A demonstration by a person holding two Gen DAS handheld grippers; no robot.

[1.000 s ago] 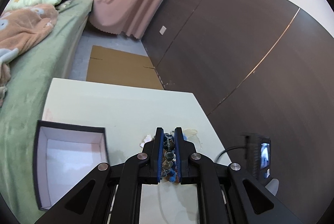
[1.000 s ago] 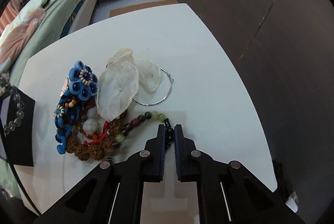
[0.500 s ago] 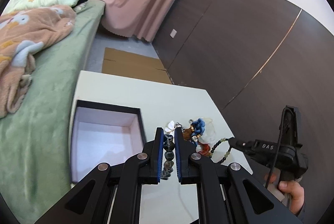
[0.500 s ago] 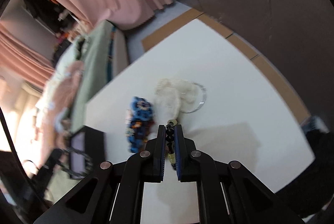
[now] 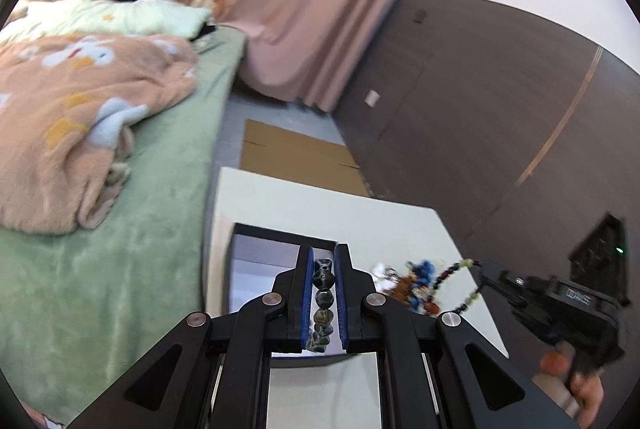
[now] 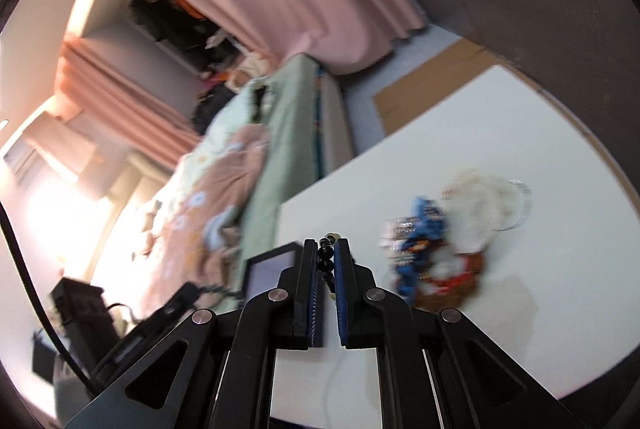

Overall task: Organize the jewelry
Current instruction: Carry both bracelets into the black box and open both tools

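Observation:
My left gripper is shut on a dark stone bead bracelet and holds it over the open black box with a white inside. My right gripper is shut on a string of black and green beads, lifted above the white table. That string also shows in the left wrist view, hanging from the right gripper. The jewelry pile, with blue fabric flowers, brown beads and white shell pieces, lies on the table. The box corner sits left of my right gripper's fingers.
A bed with a green cover and a peach blanket runs along the table's left side. Pink curtains, a dark panel wall and flat cardboard on the floor lie beyond the table.
My right gripper has lifted the black and green bead string off the table and swung left toward the box. My left gripper has moved left with its bracelet to above the box.

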